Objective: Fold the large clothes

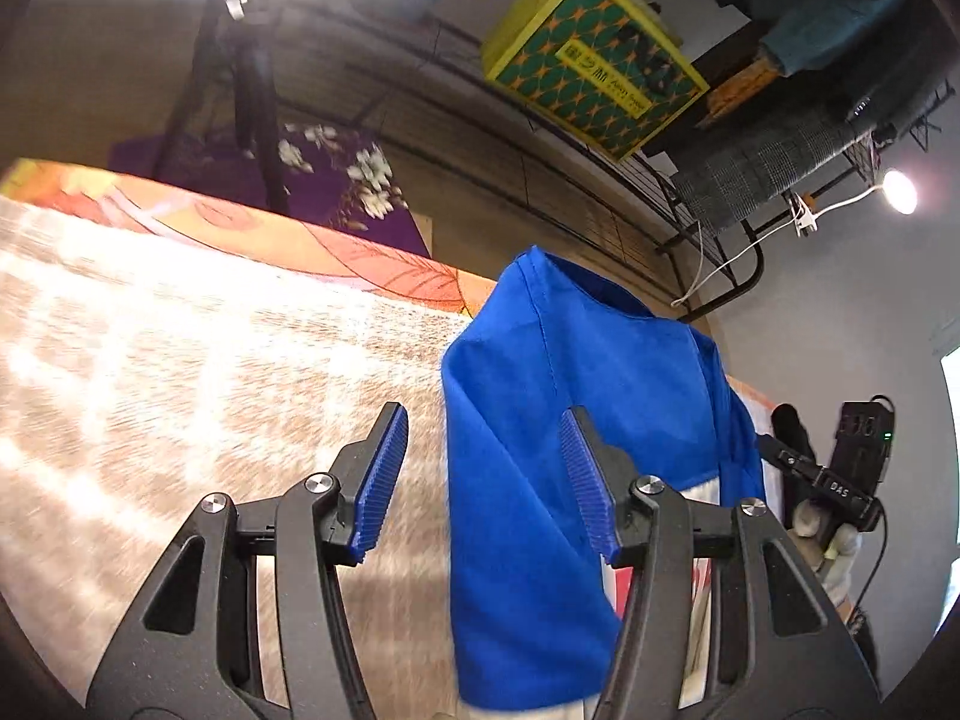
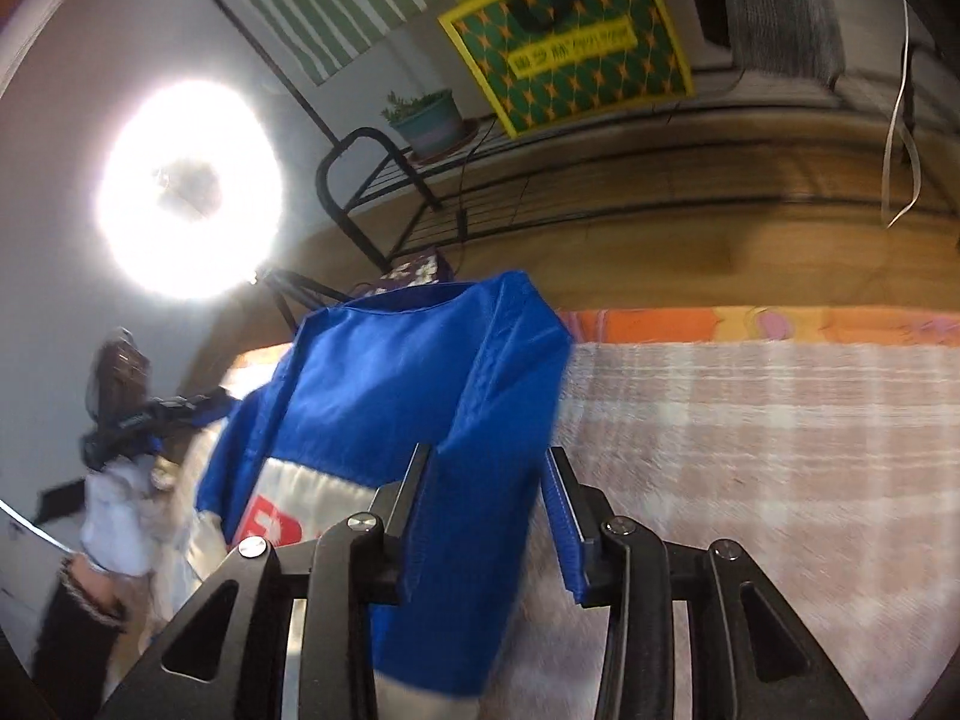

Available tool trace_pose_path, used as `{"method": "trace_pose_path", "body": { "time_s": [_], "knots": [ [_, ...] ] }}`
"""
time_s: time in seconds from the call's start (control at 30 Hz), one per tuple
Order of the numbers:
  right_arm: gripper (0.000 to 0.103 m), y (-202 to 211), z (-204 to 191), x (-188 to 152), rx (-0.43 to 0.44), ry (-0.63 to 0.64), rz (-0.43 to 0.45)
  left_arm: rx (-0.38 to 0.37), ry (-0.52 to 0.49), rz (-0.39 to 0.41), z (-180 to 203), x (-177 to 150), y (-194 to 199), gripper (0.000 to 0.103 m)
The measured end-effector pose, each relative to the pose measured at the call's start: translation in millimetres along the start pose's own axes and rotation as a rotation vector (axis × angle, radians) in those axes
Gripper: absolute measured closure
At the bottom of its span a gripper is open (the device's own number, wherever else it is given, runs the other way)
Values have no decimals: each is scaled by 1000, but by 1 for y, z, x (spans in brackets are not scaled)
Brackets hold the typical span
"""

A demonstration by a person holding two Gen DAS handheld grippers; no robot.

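A blue and white garment (image 1: 540,420) hangs raised above a pink plaid blanket (image 1: 180,360). In the left wrist view my left gripper (image 1: 486,474) is open; blue cloth drapes between and over its right finger (image 1: 585,480). In the right wrist view the garment (image 2: 408,378) has a white panel with red print (image 2: 270,525). My right gripper (image 2: 489,510) is open, with a blue sleeve fold hanging down between its fingers. Each view shows the other gripper held by a gloved hand beside the garment.
The blanket (image 2: 750,420) covers a bed with an orange sheet (image 2: 690,324). Behind stands a metal rack (image 2: 420,180) with a green-yellow box (image 2: 570,42) and a potted plant (image 2: 426,117). A bright ring lamp (image 2: 189,189) stands at left.
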State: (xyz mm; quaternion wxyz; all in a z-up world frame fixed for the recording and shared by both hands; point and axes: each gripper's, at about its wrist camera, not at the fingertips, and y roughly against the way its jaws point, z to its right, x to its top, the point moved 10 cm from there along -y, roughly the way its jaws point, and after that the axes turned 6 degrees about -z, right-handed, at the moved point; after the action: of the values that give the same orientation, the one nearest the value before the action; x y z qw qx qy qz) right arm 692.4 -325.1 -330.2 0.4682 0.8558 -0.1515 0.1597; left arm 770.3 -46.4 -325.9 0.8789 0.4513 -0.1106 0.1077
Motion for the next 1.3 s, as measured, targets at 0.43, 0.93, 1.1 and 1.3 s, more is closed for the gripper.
{"method": "trace_pose_path", "body": {
  "time_s": [0.43, 0.93, 1.1, 1.3],
  "knots": [
    [66, -36, 16, 31, 129, -121, -5, -106, -17, -17, 22, 25, -34, 49],
    [98, -48, 4, 43, 49, -22, -22, -1, -127, -5, 31, 42, -51, 96],
    [102, -44, -9, 47, -45, 86, -6, 17, -177, 71, 42, 44, -34, 102],
    [102, -15, -22, 54, -26, 86, 90, -5, -202, 135, 61, 41, -5, 103]
  ]
}}
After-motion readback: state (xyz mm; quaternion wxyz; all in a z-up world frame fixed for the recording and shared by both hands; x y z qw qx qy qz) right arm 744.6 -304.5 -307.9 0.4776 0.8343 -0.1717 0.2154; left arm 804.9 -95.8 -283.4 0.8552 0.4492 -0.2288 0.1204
